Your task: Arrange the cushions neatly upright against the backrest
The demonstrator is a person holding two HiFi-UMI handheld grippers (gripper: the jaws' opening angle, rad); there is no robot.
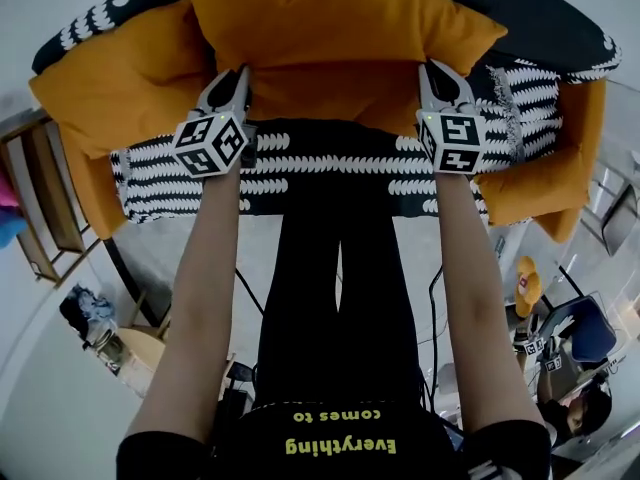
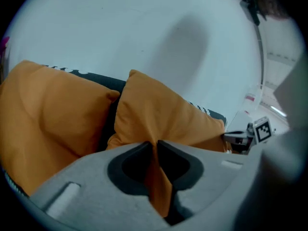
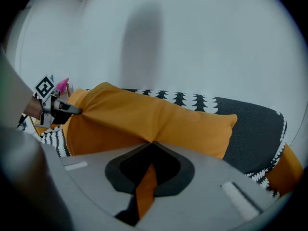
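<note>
Black-and-white patterned sofa point(image 1: 330, 173) against a pale wall point(image 2: 144, 32). Orange cushion point(image 1: 340, 28) at far middle of sofa. Left gripper point(image 1: 238, 76) and right gripper point(image 1: 433, 68): jaws nearly together, each pinching the cushion's near edge.

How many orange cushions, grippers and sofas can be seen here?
Orange cushions: 2, held cushion and left cushion
Grippers: 2, left gripper and right gripper
Sofa: 1
Total: 5
Orange side piece, right: unclear, cushion or arm, not counted
</note>
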